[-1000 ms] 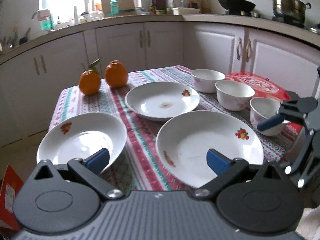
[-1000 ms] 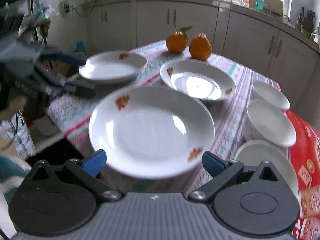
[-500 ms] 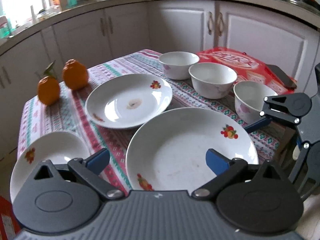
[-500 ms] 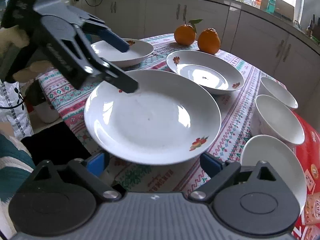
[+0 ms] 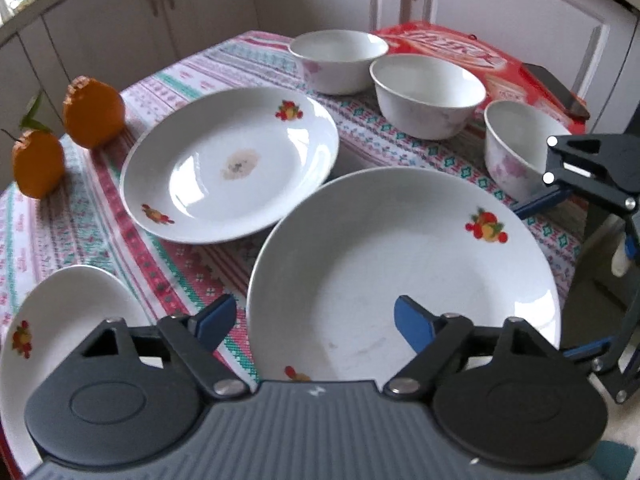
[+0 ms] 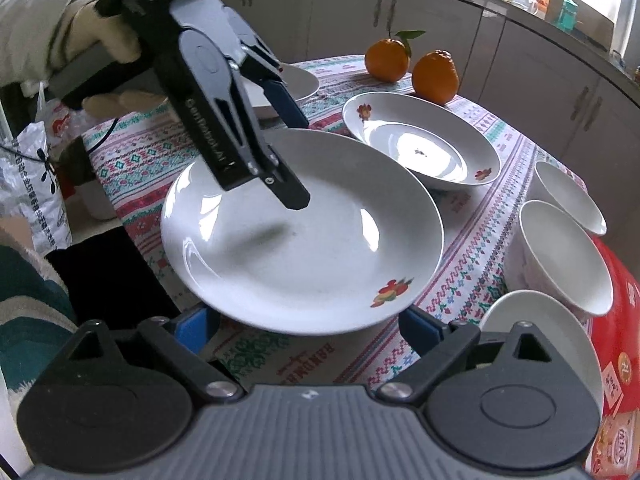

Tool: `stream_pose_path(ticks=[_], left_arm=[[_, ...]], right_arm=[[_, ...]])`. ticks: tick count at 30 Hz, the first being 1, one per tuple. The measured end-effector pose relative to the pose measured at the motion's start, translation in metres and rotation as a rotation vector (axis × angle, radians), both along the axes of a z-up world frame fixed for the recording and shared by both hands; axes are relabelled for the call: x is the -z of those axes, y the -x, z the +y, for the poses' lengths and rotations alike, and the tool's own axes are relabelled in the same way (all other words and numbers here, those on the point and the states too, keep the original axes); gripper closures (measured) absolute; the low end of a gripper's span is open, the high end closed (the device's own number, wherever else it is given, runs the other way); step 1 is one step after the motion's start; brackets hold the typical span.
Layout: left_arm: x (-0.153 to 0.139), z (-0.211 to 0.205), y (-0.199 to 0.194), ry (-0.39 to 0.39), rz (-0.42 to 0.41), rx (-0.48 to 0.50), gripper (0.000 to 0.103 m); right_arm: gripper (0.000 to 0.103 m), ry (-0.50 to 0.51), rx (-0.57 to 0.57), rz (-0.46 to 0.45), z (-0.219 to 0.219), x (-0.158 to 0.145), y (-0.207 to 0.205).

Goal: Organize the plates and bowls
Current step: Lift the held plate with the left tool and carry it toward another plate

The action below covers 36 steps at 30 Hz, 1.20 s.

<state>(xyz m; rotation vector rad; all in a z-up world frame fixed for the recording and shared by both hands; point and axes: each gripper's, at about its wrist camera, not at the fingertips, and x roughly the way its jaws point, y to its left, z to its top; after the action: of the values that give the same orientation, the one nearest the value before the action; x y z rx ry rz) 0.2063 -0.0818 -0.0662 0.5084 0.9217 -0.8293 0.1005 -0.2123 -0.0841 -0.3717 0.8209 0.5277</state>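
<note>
A large white plate (image 5: 400, 264) with fruit prints lies at the table's near corner. My left gripper (image 5: 314, 320) hangs over it with its jaws closing. The plate's left rim passes between them; one finger (image 6: 294, 192) hovers above the plate (image 6: 320, 240) and the other is past its rim, neither pressing. My right gripper (image 6: 308, 328) stands open at the opposite rim, pads low on either side of the edge; it shows in the left wrist view too (image 5: 544, 280). A second plate (image 5: 228, 164) and a third plate (image 5: 60, 320) lie apart. Three white bowls (image 5: 428, 96) stand in a row.
Two oranges (image 5: 92, 112) sit at the far left of the patterned tablecloth (image 5: 132, 240). A red box (image 5: 480, 52) with a dark phone (image 5: 556, 88) on it lies behind the bowls. White cabinets ring the table. A gloved hand (image 6: 108, 40) holds the left gripper.
My left gripper has swung right and tipped down over the large plate, and its jaws have narrowed. The third plate has slid to the view's left edge. The right gripper has hardly moved.
</note>
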Motion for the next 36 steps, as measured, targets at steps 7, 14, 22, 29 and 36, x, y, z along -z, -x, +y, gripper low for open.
stream_pose_path(ticks=[7, 14, 22, 29, 36], left_arm=[[0.001, 0.0, -0.009, -0.007, 0.089, 0.03, 0.025], [0.002, -0.001, -0.011, -0.03, 0.085, 0.059, 0.024], [0.002, -0.002, -0.015, -0.031, 0.092, 0.058, 0.024], [0.001, -0.001, -0.02, -0.033, 0.122, 0.028, 0.023], [-0.003, 0.004, -0.027, -0.001, 0.172, 0.016, 0.023]], right_arm=[[0.005, -0.01, -0.01, 0.019, -0.001, -0.001, -0.006], [0.005, 0.015, -0.039, 0.024, 0.001, 0.002, -0.014], [0.005, -0.01, -0.05, 0.038, 0.002, 0.002, -0.017], [0.005, -0.047, -0.063, 0.047, 0.003, 0.0, -0.02], [0.005, -0.055, -0.073, 0.053, 0.001, 0.001, -0.022]])
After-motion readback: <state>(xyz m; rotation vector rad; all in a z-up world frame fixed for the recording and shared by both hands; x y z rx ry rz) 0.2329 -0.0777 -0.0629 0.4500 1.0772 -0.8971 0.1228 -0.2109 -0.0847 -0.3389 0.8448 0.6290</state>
